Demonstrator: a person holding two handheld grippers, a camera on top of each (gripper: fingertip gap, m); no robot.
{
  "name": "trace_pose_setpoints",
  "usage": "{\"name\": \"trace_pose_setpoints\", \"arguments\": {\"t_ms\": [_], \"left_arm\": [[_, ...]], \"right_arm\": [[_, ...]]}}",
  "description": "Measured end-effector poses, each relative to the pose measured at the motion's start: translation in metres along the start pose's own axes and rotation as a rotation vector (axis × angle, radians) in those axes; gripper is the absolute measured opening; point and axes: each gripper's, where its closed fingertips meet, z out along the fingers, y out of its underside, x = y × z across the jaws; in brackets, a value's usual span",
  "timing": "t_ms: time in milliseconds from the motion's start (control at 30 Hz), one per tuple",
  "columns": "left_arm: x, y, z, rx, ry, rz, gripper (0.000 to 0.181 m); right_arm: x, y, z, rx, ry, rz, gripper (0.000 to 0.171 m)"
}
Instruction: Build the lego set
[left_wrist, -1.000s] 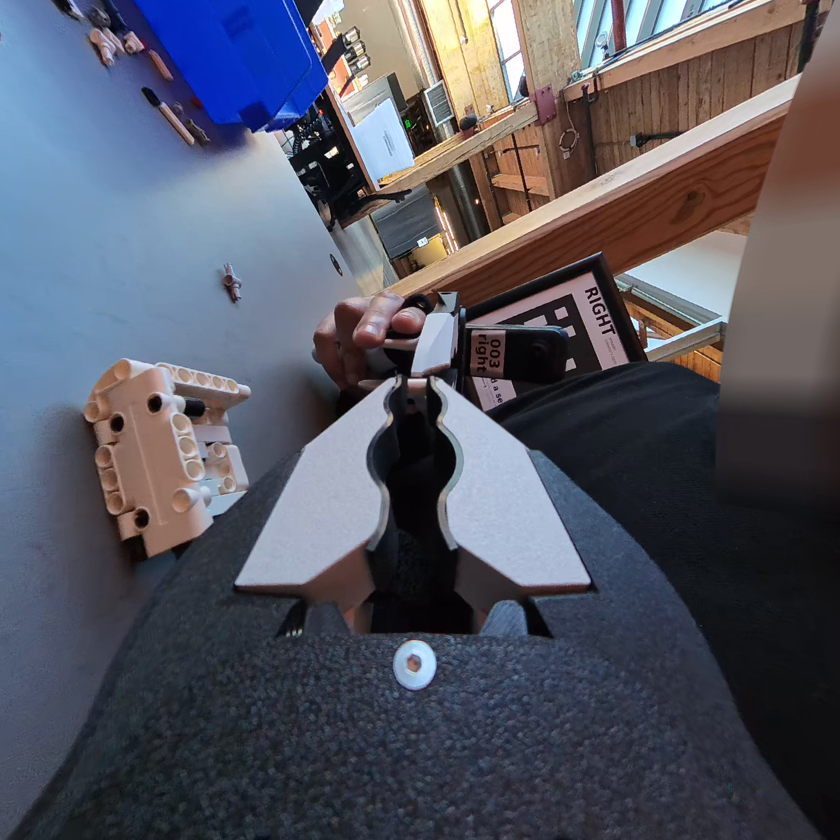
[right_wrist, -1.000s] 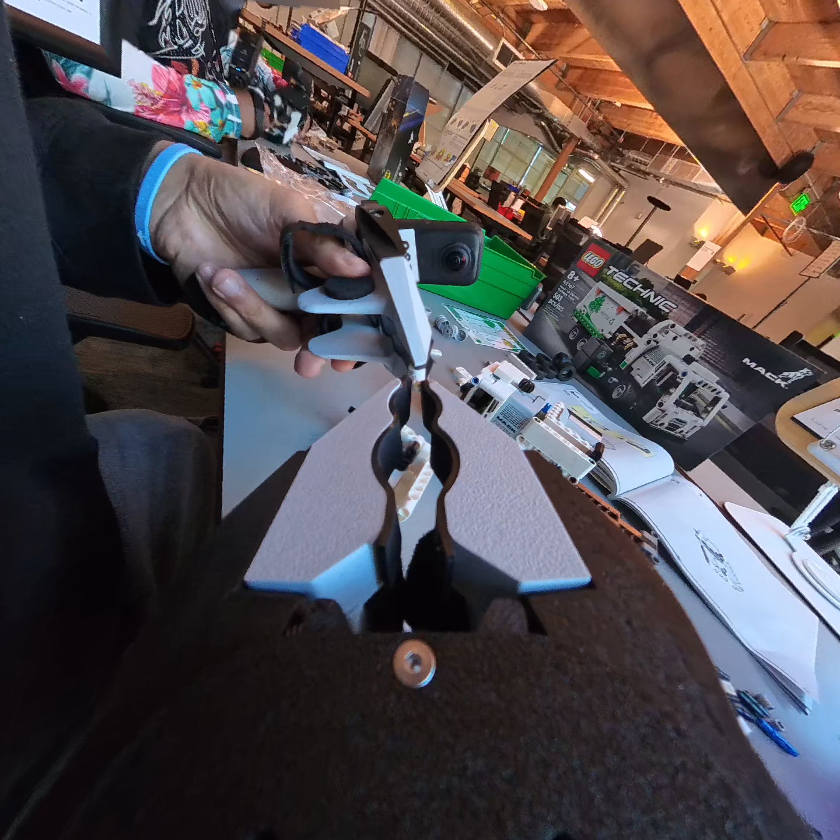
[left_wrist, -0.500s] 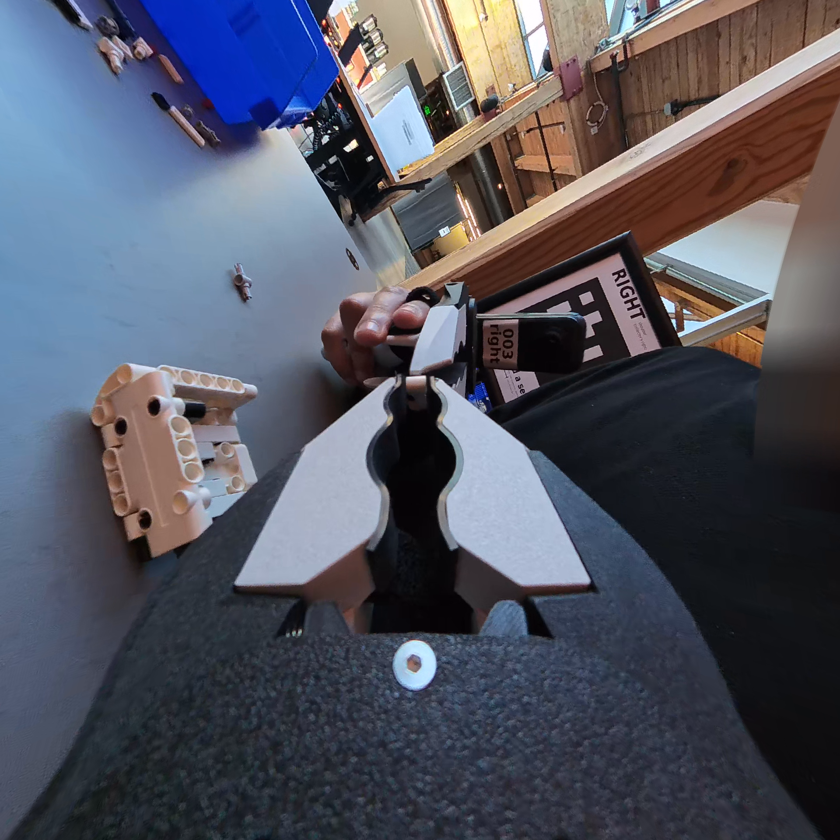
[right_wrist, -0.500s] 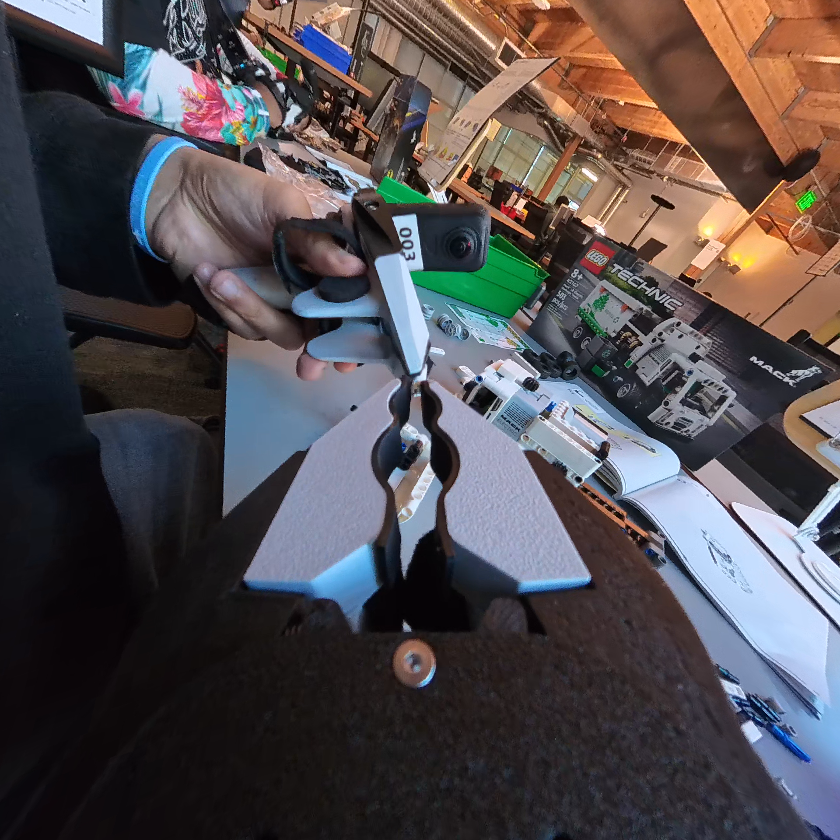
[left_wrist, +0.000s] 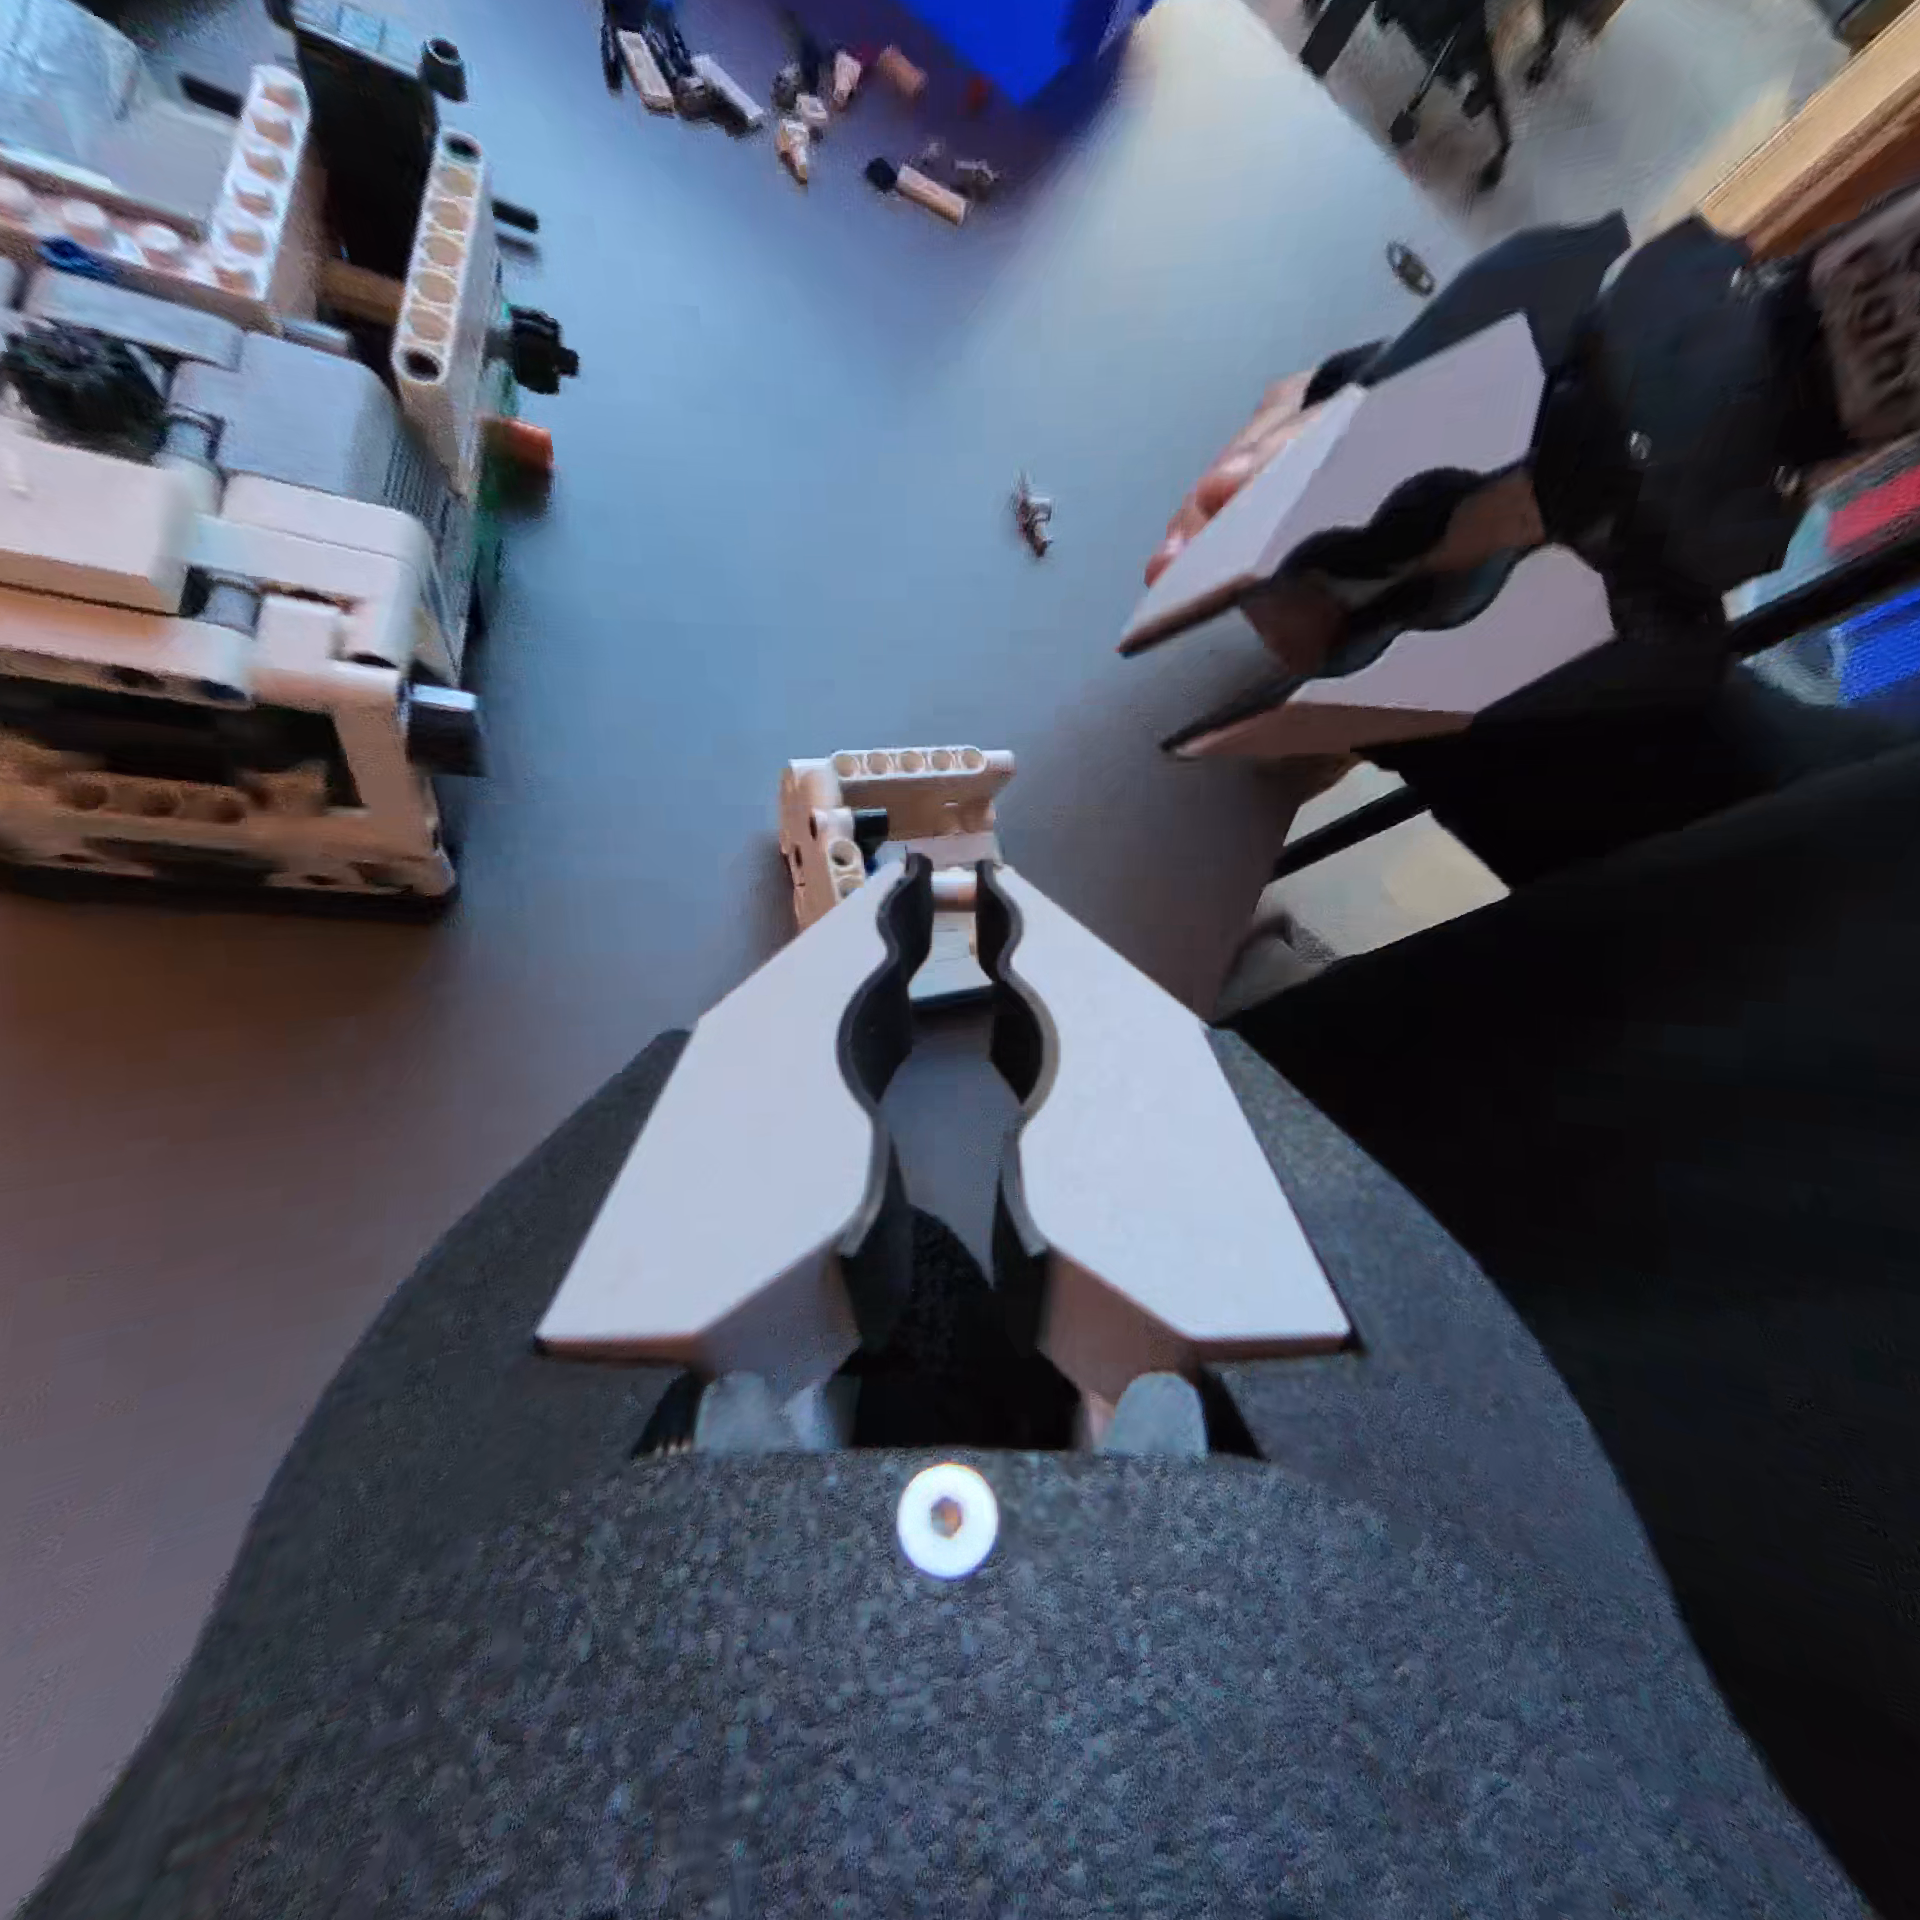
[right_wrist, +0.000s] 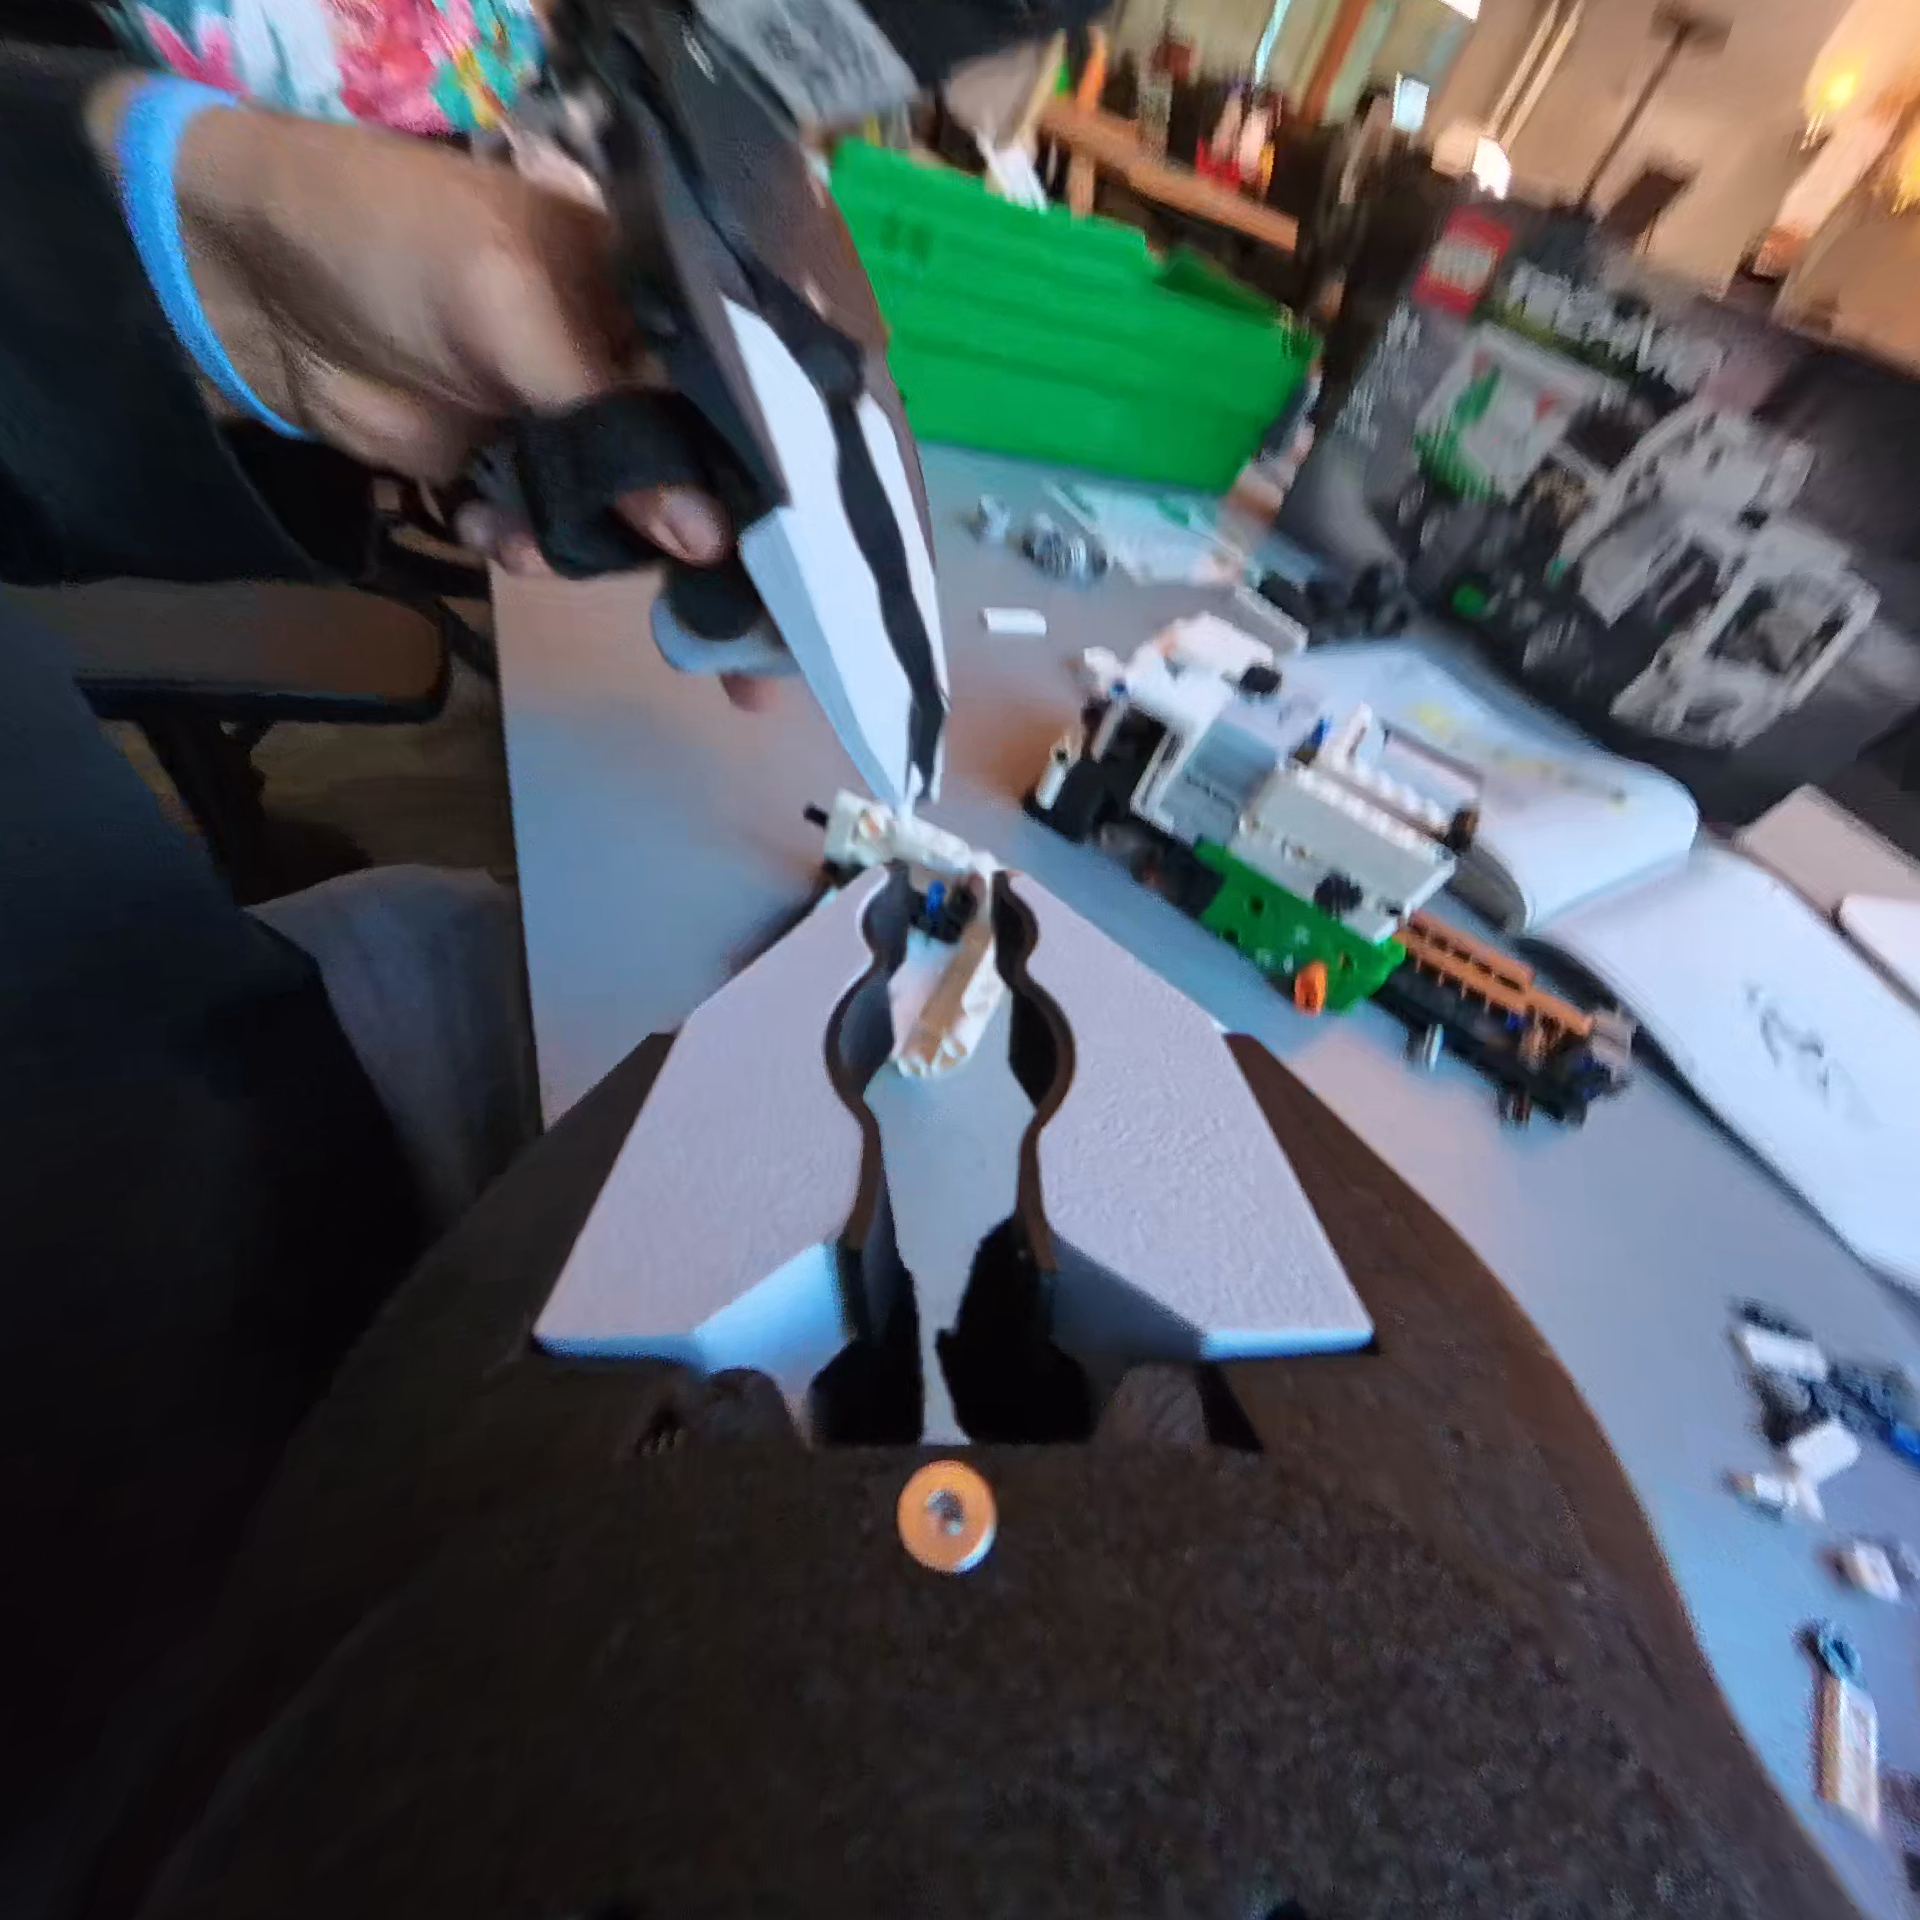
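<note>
A small white lego sub-assembly (left_wrist: 899, 800) lies on the grey table, and it also shows in the right wrist view (right_wrist: 868, 826). My left gripper (left_wrist: 948, 883) points down with its tips right at this sub-assembly. Its jaws are almost together. A pale bit shows in the narrow slit, and I cannot tell whether it is gripped. The left gripper also shows in the right wrist view (right_wrist: 920, 790). My right gripper (right_wrist: 943, 888) is open a little and empty, just in front of the sub-assembly. It shows at the right of the left wrist view (left_wrist: 1148, 694). The part-built white and green truck (right_wrist: 1247, 821) stands beyond.
The truck (left_wrist: 208, 582) fills the left of the left wrist view. Loose parts (left_wrist: 790, 104) lie by a blue bin (left_wrist: 997, 42), and one small piece (left_wrist: 1034, 514) lies alone. An open booklet (right_wrist: 1558, 769), the set's box (right_wrist: 1662, 499), a green bin (right_wrist: 1039, 343) and more parts (right_wrist: 1818, 1434) are there. Left tips to right tips: about 5 cm.
Both grippers were tip to tip in the air off the table. Both have swung down over the table. The left now points at the sub-assembly. The right jaws have opened slightly.
</note>
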Motion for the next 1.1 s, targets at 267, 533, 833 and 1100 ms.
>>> {"name": "trace_pose_setpoints", "arguments": {"t_ms": [267, 533, 833, 1100], "left_arm": [[-0.022, 0.001, 0.005, -0.012, -0.071, -0.030, 0.008], [-0.028, 0.003, 0.002, 0.067, 0.003, -0.140, 0.007], [-0.034, 0.008, -0.004, 0.137, 0.071, -0.208, 0.006], [-0.025, -0.010, -0.029, 0.303, 0.161, -0.204, 0.006]], "right_arm": [[0.005, 0.050, 0.001, -0.311, -0.045, 0.381, 0.040], [-0.012, 0.060, 0.019, -0.411, -0.075, 0.600, 0.047], [-0.009, 0.050, 0.040, -0.342, -0.078, 0.882, 0.015], [0.028, 0.004, 0.036, -0.427, 0.022, 0.292, 0.009]]}}
